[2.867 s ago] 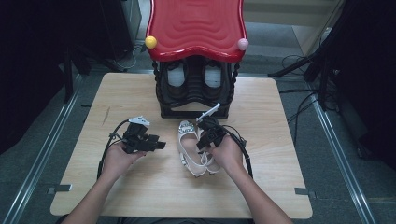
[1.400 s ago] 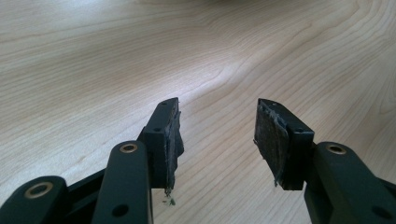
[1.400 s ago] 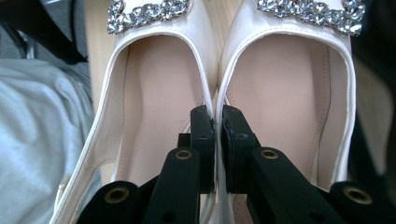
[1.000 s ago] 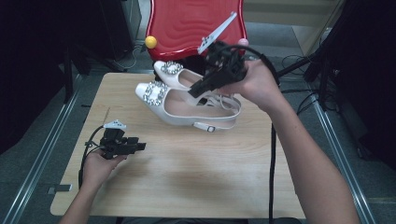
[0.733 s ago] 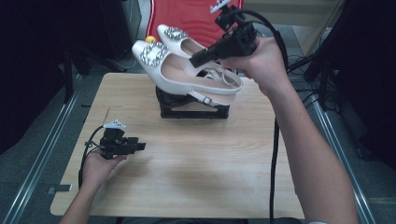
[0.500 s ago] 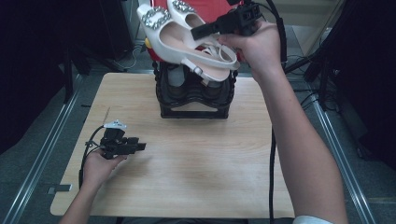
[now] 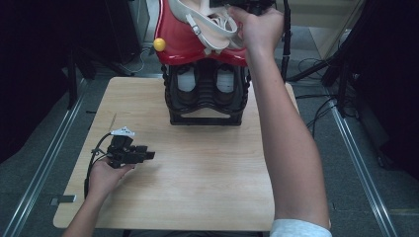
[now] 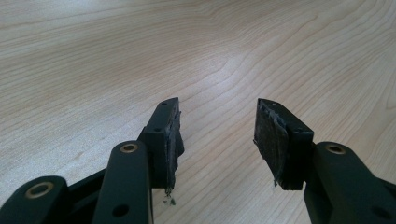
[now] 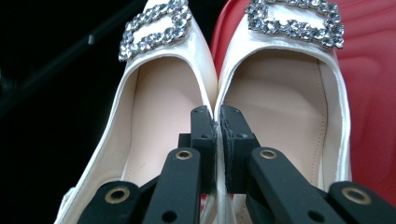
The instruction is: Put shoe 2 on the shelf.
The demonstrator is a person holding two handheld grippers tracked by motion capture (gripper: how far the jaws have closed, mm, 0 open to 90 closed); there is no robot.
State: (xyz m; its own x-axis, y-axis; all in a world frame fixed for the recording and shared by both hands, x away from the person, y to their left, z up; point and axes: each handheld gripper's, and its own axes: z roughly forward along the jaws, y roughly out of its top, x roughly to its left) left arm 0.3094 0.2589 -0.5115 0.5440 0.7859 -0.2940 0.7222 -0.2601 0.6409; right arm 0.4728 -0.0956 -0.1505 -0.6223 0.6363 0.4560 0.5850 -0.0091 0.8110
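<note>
A pair of white pumps (image 7: 205, 23) with rhinestone buckles hangs over the red top (image 7: 180, 47) of a shoe rack at the far side of the table. My right gripper (image 9: 217, 112) is shut on the two inner side walls of the pumps, pinched together; the left pump (image 9: 159, 107) and the right pump (image 9: 280, 93) point away from it. In the high view the right gripper (image 7: 245, 4) is partly cut off at the top edge. My left gripper (image 7: 146, 155) rests low over the table at the near left, open, with bare wood between its fingers (image 8: 169, 135).
The black shoe rack (image 7: 205, 106) stands at the table's far middle, with another pale pair (image 7: 187, 79) inside it. A yellow ball (image 7: 159, 44) sits on the red top's left corner. The wooden table (image 7: 197, 173) spreads in front. Cables and dark stands surround it.
My right hand has lifted the pumps up and away, from in front of the rack to above its red top. The left gripper has stayed where it was.
</note>
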